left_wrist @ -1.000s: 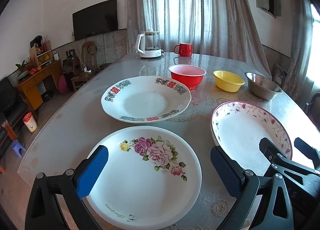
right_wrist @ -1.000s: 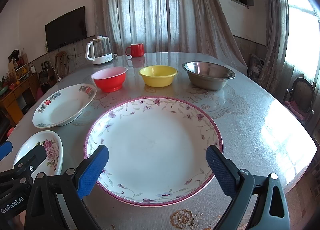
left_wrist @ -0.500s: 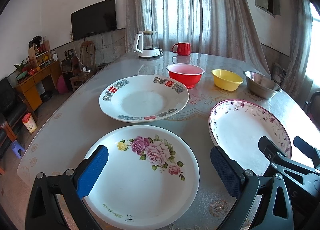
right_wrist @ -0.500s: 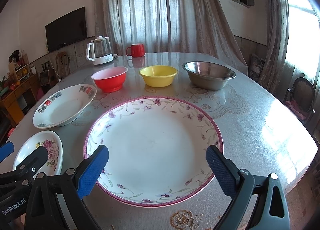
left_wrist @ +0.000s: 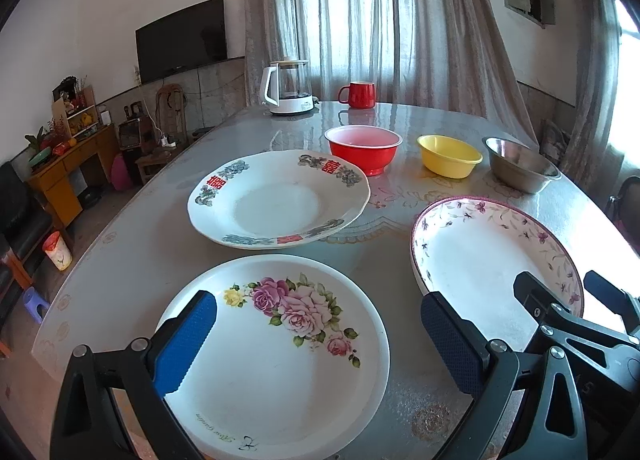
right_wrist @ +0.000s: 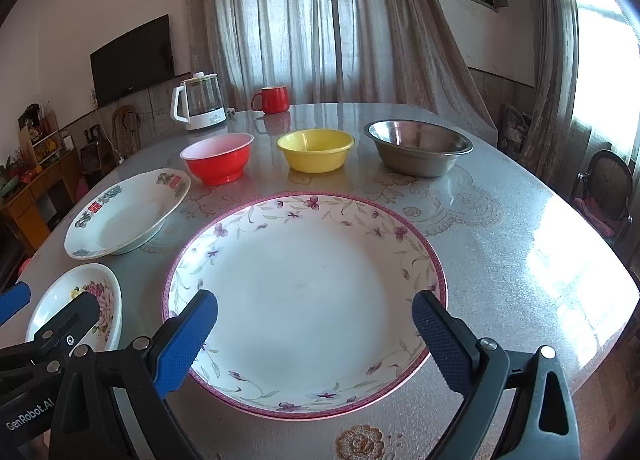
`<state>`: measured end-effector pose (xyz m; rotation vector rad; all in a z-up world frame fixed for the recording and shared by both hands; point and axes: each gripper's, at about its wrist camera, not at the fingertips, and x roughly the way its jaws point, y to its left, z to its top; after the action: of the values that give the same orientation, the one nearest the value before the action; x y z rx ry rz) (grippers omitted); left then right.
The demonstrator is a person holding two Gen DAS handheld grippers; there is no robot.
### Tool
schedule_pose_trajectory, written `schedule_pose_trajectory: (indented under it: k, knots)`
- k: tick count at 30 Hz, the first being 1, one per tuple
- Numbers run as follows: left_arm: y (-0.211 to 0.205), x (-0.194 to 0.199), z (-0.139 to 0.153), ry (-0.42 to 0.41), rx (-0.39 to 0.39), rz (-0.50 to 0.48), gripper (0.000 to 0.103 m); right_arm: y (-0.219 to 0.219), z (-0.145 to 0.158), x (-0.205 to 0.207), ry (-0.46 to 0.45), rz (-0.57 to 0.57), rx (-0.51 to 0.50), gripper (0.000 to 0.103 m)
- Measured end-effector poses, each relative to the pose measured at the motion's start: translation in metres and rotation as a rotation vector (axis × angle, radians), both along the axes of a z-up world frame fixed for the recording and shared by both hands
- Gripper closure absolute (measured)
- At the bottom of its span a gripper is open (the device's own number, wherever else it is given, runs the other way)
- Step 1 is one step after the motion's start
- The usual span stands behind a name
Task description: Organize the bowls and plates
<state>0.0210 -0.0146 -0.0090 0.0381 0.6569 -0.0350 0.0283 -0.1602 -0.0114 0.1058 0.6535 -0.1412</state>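
Three plates and three bowls sit on the surface (right_wrist: pixel 520 260), a round grey top with a pale patterned cover. The rose plate (left_wrist: pixel 280 360) is white with a cluster of pink roses and one yellow bloom, and lies at the near left edge. The purple-flower plate (right_wrist: pixel 304 292) is the widest, white with a pink rim and a ring of small purple blossoms, and lies at the near middle, just right of the rose plate without touching it. The red-character plate (left_wrist: pixel 276 200) is white and deep, with red characters and grey-blue flower patches on its brim; it sits farther back on the left.

Behind the plates the bowls stand in a row, apart from one another: a red bowl (right_wrist: pixel 218 158) with a pale pink inside on the left, a yellow bowl (right_wrist: pixel 316 150) in the middle, and a steel bowl (right_wrist: pixel 418 146) on the right.

The left claw (left_wrist: pixel 320 336) hangs over the rose plate with its blue pads spread wide, holding nothing. The right claw (right_wrist: pixel 316 336) hangs over the near part of the purple-flower plate, likewise spread wide and empty.

At the far edge stand one white kettle (right_wrist: pixel 200 106) with a clear body and one red mug (right_wrist: pixel 274 99). Beyond hang grey curtains (right_wrist: pixel 320 20), and a dark television (right_wrist: pixel 134 58) is on the left wall.
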Motion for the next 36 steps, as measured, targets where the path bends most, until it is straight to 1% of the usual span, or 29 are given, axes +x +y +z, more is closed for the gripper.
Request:
schedule_pose_trajectory:
  k: [2, 3, 6, 11, 13, 15, 16, 18, 19, 20, 21, 22, 24, 26, 27, 31, 32, 34, 36]
  knots:
    - [-0.001, 0.003, 0.0, 0.006, -0.008, -0.022, 0.0, -0.002, -0.001, 0.001, 0.003, 0.002, 0.007, 0.004]
    - [-0.001, 0.004, 0.0, 0.011, -0.024, -0.044, 0.0, -0.003, -0.001, 0.002, 0.005, 0.004, 0.012, 0.004]
    - [0.0, 0.011, 0.003, 0.029, -0.1, -0.148, 0.0, -0.01, -0.001, 0.004, 0.01, 0.02, 0.036, 0.004]
    - [-0.004, 0.028, 0.009, 0.101, -0.17, -0.263, 0.0, -0.033, 0.006, -0.001, 0.007, 0.034, 0.118, 0.004]
    - [-0.007, 0.032, 0.013, 0.1, -0.171, -0.29, 0.0, -0.045, 0.008, -0.004, 0.012, 0.03, 0.15, 0.004]
    - [-0.01, 0.04, 0.015, 0.121, -0.175, -0.321, 0.001, -0.058, 0.008, -0.007, 0.019, 0.018, 0.172, 0.005]
    - [-0.012, 0.044, 0.016, 0.138, -0.18, -0.347, 0.004, -0.064, 0.008, -0.008, 0.026, 0.012, 0.186, 0.007]
    - [-0.018, 0.054, 0.015, 0.181, -0.174, -0.401, 0.02, -0.076, 0.004, -0.008, 0.062, 0.0, 0.211, 0.019]
    - [-0.021, 0.059, 0.013, 0.202, -0.168, -0.417, 0.023, -0.081, 0.001, -0.008, 0.082, -0.005, 0.226, 0.024]
    - [-0.023, 0.065, 0.01, 0.225, -0.166, -0.43, 0.03, -0.086, -0.003, -0.008, 0.102, -0.008, 0.243, 0.034]
    - [-0.026, 0.07, 0.008, 0.25, -0.166, -0.443, 0.04, -0.089, -0.007, -0.008, 0.121, -0.013, 0.25, 0.043]
    - [-0.029, 0.074, 0.005, 0.275, -0.167, -0.456, 0.045, -0.091, -0.01, -0.008, 0.137, -0.018, 0.246, 0.048]
    - [-0.035, 0.08, 0.0, 0.315, -0.157, -0.471, 0.055, -0.092, -0.015, -0.008, 0.151, -0.02, 0.234, 0.063]
    - [-0.042, 0.083, -0.004, 0.334, -0.126, -0.489, 0.058, -0.091, -0.019, -0.007, 0.164, -0.014, 0.233, 0.068]
    - [-0.045, 0.084, -0.006, 0.342, -0.109, -0.493, 0.058, -0.091, -0.021, -0.006, 0.171, -0.006, 0.238, 0.069]
    - [-0.051, 0.092, -0.013, 0.379, -0.076, -0.498, 0.059, -0.088, -0.026, -0.002, 0.189, 0.011, 0.232, 0.069]
    - [-0.053, 0.093, -0.014, 0.39, -0.074, -0.505, 0.062, -0.088, -0.026, -0.002, 0.188, 0.013, 0.233, 0.069]
    - [-0.055, 0.094, -0.015, 0.392, -0.05, -0.508, 0.063, -0.089, -0.026, 0.0, 0.189, 0.016, 0.23, 0.073]
    - [-0.055, 0.097, -0.017, 0.401, -0.045, -0.508, 0.064, -0.087, -0.027, 0.001, 0.188, 0.031, 0.217, 0.075]
